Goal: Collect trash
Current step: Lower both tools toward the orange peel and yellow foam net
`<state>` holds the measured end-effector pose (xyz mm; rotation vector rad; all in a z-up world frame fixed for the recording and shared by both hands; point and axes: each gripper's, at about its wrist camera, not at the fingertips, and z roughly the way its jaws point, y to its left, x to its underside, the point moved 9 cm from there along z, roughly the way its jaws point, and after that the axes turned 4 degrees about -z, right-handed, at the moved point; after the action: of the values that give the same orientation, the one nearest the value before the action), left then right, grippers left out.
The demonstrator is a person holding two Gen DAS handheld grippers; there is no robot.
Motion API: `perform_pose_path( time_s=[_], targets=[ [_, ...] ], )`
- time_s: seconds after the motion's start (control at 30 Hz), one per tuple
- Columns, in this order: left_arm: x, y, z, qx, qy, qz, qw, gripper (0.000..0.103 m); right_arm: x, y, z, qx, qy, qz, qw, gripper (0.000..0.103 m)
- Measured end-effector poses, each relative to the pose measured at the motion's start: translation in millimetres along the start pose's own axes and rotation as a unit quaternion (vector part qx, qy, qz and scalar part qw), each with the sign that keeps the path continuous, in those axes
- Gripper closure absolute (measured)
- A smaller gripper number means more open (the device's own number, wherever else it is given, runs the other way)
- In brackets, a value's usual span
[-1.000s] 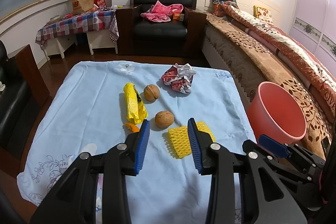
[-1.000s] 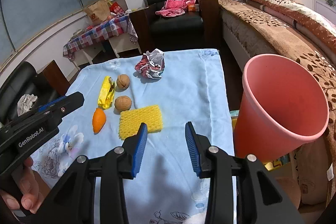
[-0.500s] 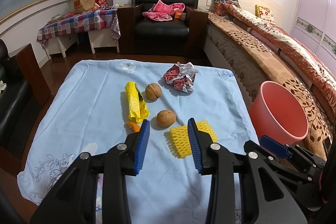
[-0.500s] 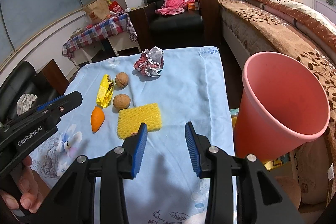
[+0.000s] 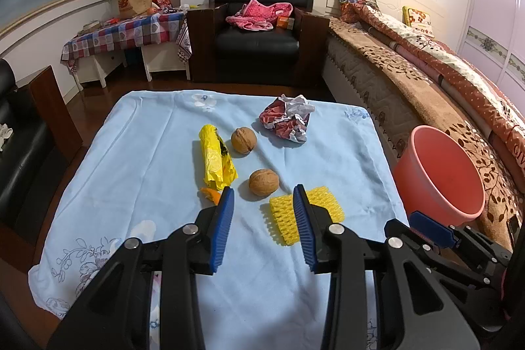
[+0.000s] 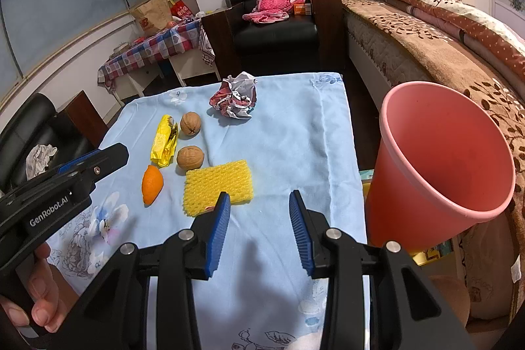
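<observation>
Nothing has moved since the earlier frames: both grippers hover, jaws apart and empty, over the blue cloth (image 5: 137,153).

Left gripper (image 5: 264,195) and right gripper (image 6: 257,197) hold nothing. Landmark: yellow foam net (image 6: 218,186), ribbed rectangle, long axis across the table. Left of it, an orange peel (image 6: 152,184); just beyond, two wrinkled walnuts (image 6: 190,157) (image 6: 190,123). The shiny yellow wrapper (image 6: 164,145) points away lengthwise. Crumpled paper (image 6: 235,100) lies farthest. Right, off the table, a pink plastic bin (image 6: 439,166).
</observation>
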<state>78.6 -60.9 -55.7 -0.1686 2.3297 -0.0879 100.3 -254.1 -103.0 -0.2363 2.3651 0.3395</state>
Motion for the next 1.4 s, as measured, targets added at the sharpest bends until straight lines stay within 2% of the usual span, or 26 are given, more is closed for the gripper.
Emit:
perform_pose_path(
  time_s=[0.93, 1.4],
  targets=[
    [6.8, 1.3, 10.9, 0.004, 0.02, -0.006, 0.9998, 0.066, 2.7, 0.7, 2.5, 0.0, 0.003, -0.001, 1.0, 0.066],
    [24.3, 61.4, 37.5, 0.033, 0.066, -0.076, 0.9944, 0.066, 9.3, -0.5, 16.0, -0.009, 0.014, 0.003, 1.0, 0.066]
  ],
)
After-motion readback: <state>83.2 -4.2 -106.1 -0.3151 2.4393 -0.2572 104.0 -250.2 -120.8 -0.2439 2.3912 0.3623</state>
